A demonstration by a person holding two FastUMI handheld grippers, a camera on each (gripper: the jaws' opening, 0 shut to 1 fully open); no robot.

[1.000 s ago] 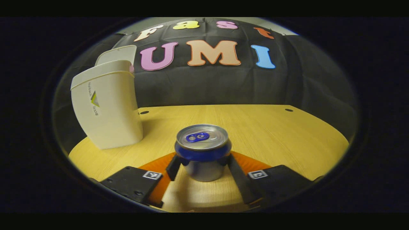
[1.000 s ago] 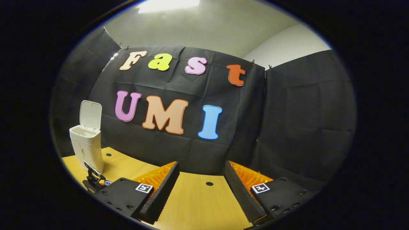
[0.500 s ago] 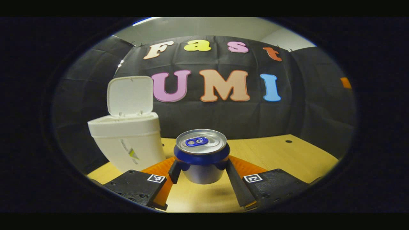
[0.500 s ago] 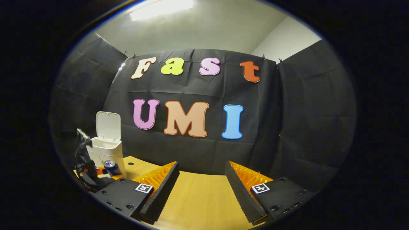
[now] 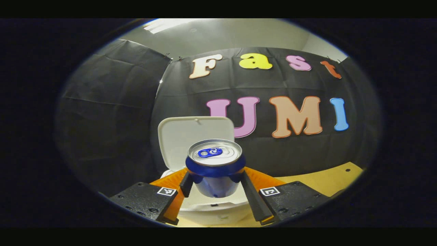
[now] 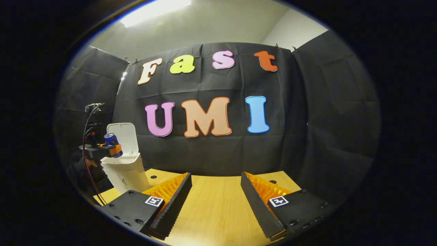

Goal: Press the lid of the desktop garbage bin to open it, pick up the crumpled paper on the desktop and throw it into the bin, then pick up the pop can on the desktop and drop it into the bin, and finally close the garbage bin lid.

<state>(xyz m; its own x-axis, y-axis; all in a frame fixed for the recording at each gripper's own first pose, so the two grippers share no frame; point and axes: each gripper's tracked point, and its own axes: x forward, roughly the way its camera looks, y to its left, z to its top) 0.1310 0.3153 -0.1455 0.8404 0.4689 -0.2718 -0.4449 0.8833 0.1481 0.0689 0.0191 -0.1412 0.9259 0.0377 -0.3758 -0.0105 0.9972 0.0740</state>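
**Tongs carry the can over the open bin**

Left tongs (image 5: 214, 184) grip the pop can (image 5: 215, 167), one finger pressed on each side of it just below the blue band, and the can stands upright between them. A second ago the can sat on the counter with the bin off to the left of these tongs; half a second ago it was lifted clear, with the bin still left of it. Now the garbage bin (image 5: 211, 210) lies straight ahead and below the held can, and its lid (image 5: 177, 136) stands raised behind the can. The right gripper view agrees: the left tongs (image 6: 108, 148) and the can (image 6: 110, 139) hang above the rim of the bin (image 6: 127, 172), in front of the upright lid (image 6: 127, 136).

By my judgement the carry is almost finished and the drop comes next. Whether the can is fully centred over the mouth cannot be told from these views.

Right tongs (image 6: 215, 201) stand spread apart with nothing between the fingers, low over the counter (image 6: 215, 208) and well to the right of the bin.

The bin's inside is hidden from both views, so the crumpled paper cannot be confirmed there. The lid remains to be closed after the can goes in.
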